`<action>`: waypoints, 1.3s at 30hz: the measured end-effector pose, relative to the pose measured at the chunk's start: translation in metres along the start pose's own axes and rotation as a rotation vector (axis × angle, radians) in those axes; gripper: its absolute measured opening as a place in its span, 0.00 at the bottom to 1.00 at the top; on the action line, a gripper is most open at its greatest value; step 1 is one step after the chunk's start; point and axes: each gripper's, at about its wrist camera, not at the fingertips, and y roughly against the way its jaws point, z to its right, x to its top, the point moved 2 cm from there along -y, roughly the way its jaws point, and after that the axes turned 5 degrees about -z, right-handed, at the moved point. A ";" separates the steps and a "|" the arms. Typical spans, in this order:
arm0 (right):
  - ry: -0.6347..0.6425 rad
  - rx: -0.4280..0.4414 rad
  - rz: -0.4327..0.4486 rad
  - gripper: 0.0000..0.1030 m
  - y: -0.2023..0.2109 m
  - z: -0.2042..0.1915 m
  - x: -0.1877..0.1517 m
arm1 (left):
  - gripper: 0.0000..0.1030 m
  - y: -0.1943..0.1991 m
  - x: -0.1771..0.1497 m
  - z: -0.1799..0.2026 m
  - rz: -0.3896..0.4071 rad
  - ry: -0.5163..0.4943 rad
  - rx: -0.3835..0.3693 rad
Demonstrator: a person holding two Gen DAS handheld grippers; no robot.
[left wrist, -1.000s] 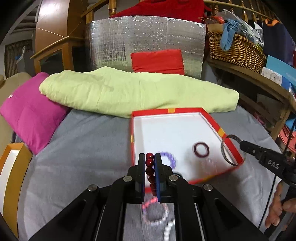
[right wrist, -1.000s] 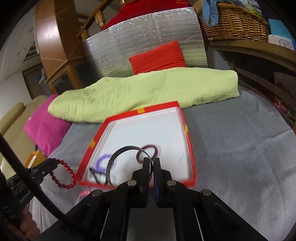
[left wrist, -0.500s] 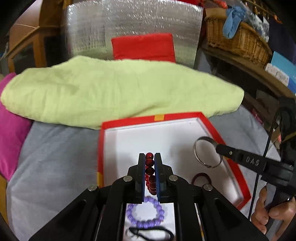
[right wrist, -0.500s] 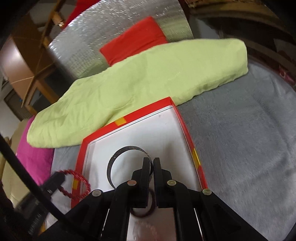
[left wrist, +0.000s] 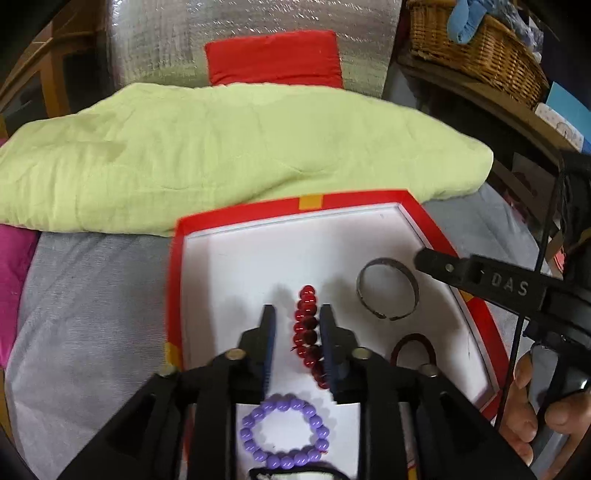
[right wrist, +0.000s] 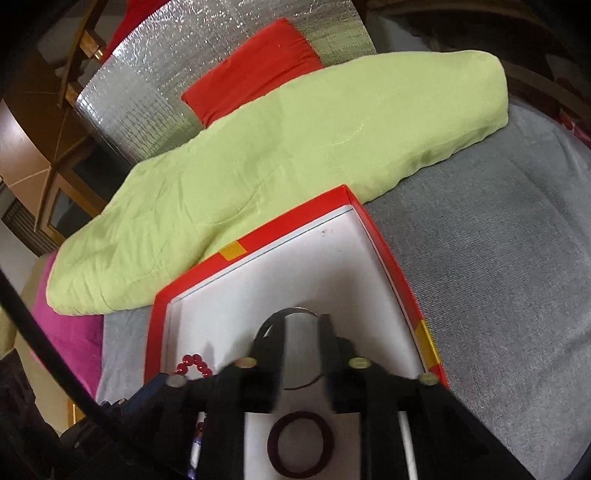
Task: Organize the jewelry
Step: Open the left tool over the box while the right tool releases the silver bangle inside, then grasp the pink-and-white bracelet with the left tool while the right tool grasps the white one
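Note:
A red-rimmed box [left wrist: 236, 216] with a white floor lies on the grey bed. My left gripper [left wrist: 297, 314] is open over it, and a red bead bracelet [left wrist: 306, 325] hangs loose between its fingers, brushing the right one. A purple bead bracelet [left wrist: 284, 430] and a dark maroon ring [left wrist: 413, 343] lie in the box. My right gripper [right wrist: 301, 326] is open, with the metal bangle [right wrist: 295, 312] lying between its fingers on the box floor [right wrist: 332, 258]; the bangle also shows in the left wrist view [left wrist: 388, 288]. The maroon ring [right wrist: 301, 445] shows below.
A folded light green blanket [left wrist: 221, 147] lies just behind the box, with a red cushion [left wrist: 273, 59] and a silver foil panel [left wrist: 258, 18] behind it. A pink pillow [right wrist: 62, 332] is at left. A wicker basket [left wrist: 480, 48] sits on a wooden shelf at right.
Both grippers moved forward over the box and opened. The red bead bracelet and the metal bangle were let go inside the box.

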 end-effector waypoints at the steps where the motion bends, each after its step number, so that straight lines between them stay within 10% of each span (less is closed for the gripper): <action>1: 0.010 0.000 0.002 0.25 0.005 0.000 -0.002 | 0.28 0.007 -0.001 -0.002 0.012 0.003 0.003; 12: 0.190 0.043 -0.031 0.25 0.062 -0.008 -0.065 | 0.41 0.091 -0.038 -0.049 0.123 0.132 0.091; 22: 0.367 0.154 -0.257 0.28 0.083 -0.025 -0.185 | 0.40 0.115 -0.130 -0.070 0.053 0.203 0.188; 31: 0.467 0.079 -0.255 0.41 0.066 -0.043 -0.226 | 0.28 0.101 -0.164 -0.061 -0.010 0.144 0.208; 35: 0.523 0.019 -0.230 0.10 0.062 -0.046 -0.228 | 0.21 0.093 -0.163 -0.060 -0.025 0.126 0.195; 39: 0.513 0.003 -0.192 0.10 0.068 -0.041 -0.218 | 0.21 0.077 -0.160 -0.050 -0.055 0.098 0.143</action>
